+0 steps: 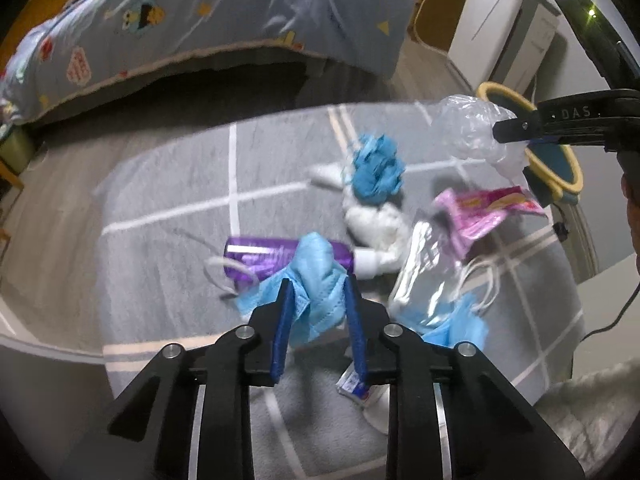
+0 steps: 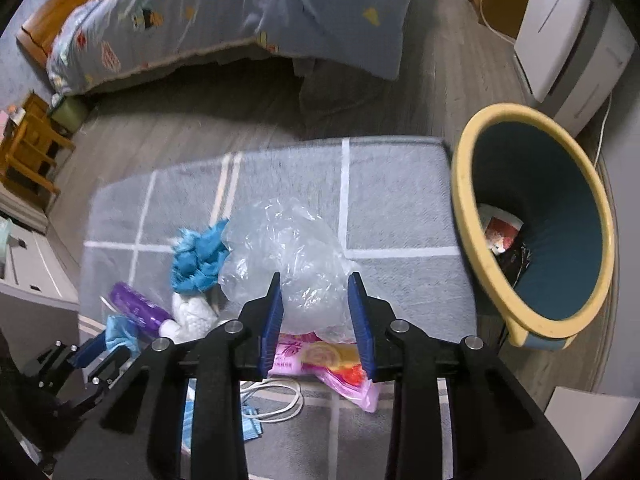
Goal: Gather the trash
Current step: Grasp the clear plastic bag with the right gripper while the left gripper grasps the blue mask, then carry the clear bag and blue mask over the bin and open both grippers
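**Both grips made, lift stage; carry to bin outstanding**

Left side, left wrist view: left hand-held gripper (image 1: 317, 284) closed narrow on a light blue face mask (image 1: 316, 280), pads pressing the crumpled cloth. Mask bunched between the jaws, slack end trailing down and left toward the grey rug (image 1: 168, 184), ear loop hanging loose. No clear long axis while crumpled; bulk standing roughly along the fingers, pointing away from the camera.

Just behind the mask, lying on the rug: purple tube (image 1: 264, 258), long axis running left to right, white cap end to the right. Beyond it: white crumpled tissue (image 1: 376, 228) and blue crumpled paper (image 1: 378, 168), touching. Further right: clear flattened packet (image 1: 428, 276), pink snack wrapper (image 1: 480, 212), second blue mask (image 1: 460, 328). All still uncollected.

Right side, right wrist view: right hand-held gripper (image 2: 316, 300) closed narrow on a clear plastic bag (image 2: 288, 256), pads pinching its lower part, loose bulk billowing up and forward. Bag shapeless; no axis to report. In the left wrist view, bag seen clear of the rug.

Far right: yellow-rimmed bin (image 2: 464, 216), well apart from both loads, mouth facing the camera, some waste already inside.

Judged step: pick completed on both sides, transfer next. Next move calls for swinging each load right, over the yellow rim, then opening the jaws above the mouth. Risk: trailing mask loop snagging the tube.
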